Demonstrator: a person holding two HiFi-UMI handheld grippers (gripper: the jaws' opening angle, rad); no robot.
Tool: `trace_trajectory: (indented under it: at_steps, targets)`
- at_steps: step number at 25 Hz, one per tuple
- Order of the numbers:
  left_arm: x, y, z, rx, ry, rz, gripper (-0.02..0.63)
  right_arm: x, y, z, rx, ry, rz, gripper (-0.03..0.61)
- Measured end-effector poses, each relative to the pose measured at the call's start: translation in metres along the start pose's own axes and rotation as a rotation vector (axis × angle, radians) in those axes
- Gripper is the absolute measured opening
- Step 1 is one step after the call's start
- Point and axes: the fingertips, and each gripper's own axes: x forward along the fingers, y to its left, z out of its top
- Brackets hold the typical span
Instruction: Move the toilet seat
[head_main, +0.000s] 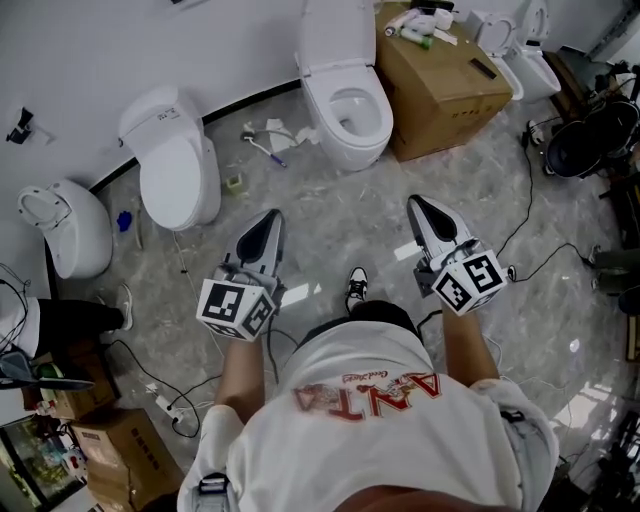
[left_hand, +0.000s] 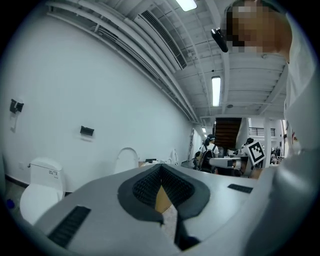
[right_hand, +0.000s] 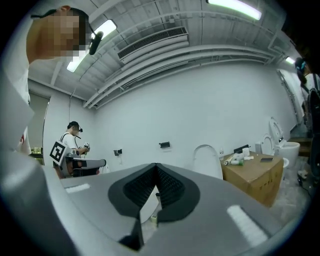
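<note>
"Head view first: have the tools hold of anything?"
"No. The left tool (head_main: 268, 222) and right tool (head_main: 422, 207) are both closed tight and empty at mid-frame, well apart from the open toilet (head_main: 352, 120)."
"So nothing's done?"
"I'd judge not. Its toilet seat (head_main: 335, 35) stands raised at top centre, untouched. I count two tools and four toilets."

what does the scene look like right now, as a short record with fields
left gripper: jaws shut, empty, held above the grey marbled floor
right gripper: jaws shut, empty, level with the left one
ahead: white ceramic toilet with raised lid, bowl exposed
further left: white ceramic toilet with closed lid
right of the open one: brown cardboard box, small items on top
contact: neither gripper touches a toilet
</note>
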Motion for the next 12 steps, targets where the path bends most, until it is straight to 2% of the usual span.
trace_trajectory:
  at_steps: [7, 12]
  targets:
    - [0.091, 0.025, -0.001, -0.03, 0.038, 0.009, 0.009, 0.056, -0.08, 0.009, 0.028, 0.033, -0.001, 0.002]
    - [0.157, 0.022, -0.007, -0.009, 0.07, 0.0, 0.009, 0.076, -0.144, 0.008, 0.05, 0.038, -0.008, 0.002]
